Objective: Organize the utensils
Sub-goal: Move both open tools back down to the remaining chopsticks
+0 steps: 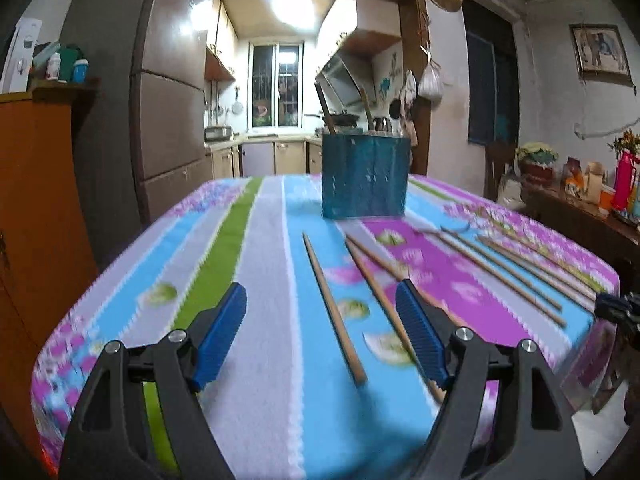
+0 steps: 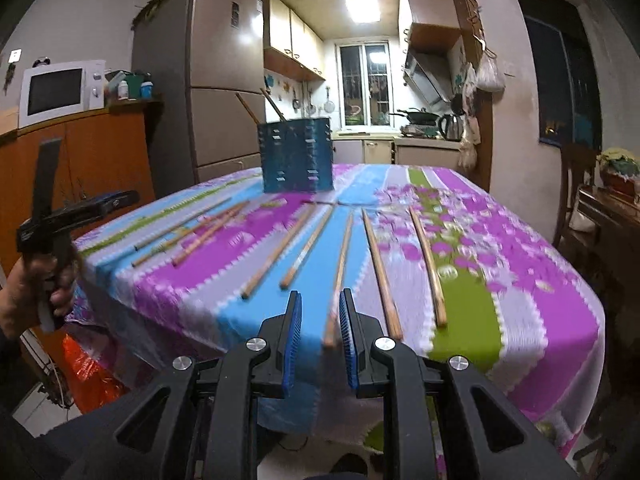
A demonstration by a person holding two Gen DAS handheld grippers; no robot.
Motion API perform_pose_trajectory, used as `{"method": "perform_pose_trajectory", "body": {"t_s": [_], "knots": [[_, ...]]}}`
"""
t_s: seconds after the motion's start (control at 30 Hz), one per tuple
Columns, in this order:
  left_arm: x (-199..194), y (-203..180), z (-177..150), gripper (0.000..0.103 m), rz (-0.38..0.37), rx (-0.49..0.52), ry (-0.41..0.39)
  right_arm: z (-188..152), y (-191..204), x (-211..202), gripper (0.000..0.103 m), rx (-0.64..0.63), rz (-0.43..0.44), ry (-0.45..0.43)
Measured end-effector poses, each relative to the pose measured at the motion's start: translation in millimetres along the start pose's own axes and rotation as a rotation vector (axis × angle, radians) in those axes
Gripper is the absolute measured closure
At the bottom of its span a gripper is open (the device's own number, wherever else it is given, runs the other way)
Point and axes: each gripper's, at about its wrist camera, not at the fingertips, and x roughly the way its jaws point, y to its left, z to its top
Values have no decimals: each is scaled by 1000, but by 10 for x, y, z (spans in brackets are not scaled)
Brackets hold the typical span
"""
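A dark blue utensil holder (image 1: pixel 365 176) stands at the far side of the table with two chopsticks sticking out; it also shows in the right wrist view (image 2: pixel 297 156). Several wooden chopsticks lie loose on the striped tablecloth, one (image 1: pixel 334 312) between my left fingers' line and others (image 2: pixel 382 272) ahead of the right gripper. My left gripper (image 1: pixel 320 320) is open wide and empty above the near table edge. My right gripper (image 2: pixel 319 320) is open with a narrow gap, empty, just before a chopstick's near end (image 2: pixel 336 300).
The table (image 2: pixel 520 280) has a flowered striped cloth and drops off at the near edge. A fridge (image 2: pixel 224 80) and an orange cabinet (image 2: pixel 100 152) with a microwave stand left. A side table (image 1: pixel 580 208) with bottles and flowers stands right. The left hand's gripper (image 2: pixel 60 216) shows at left.
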Motion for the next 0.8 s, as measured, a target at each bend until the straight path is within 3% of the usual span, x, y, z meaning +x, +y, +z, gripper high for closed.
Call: {"method": "perform_pose_trajectory", "body": {"t_s": [0.37,0.57,0.63,0.8], "knots": [[-19,-173,-394,30,0,52,28,-65,-38,17,87,-1,-7,-28],[-9,-258,-469,46,-5,87,35,-75,-3,18,91,-19,-10,-36],[-74,-310,-457,52,1,97,11,-75,-5,20,91,-20,-12,-36],[-353,-614,-408,52,-49,152,-64,-80,-12,18,91,-19,-12,-37]]}}
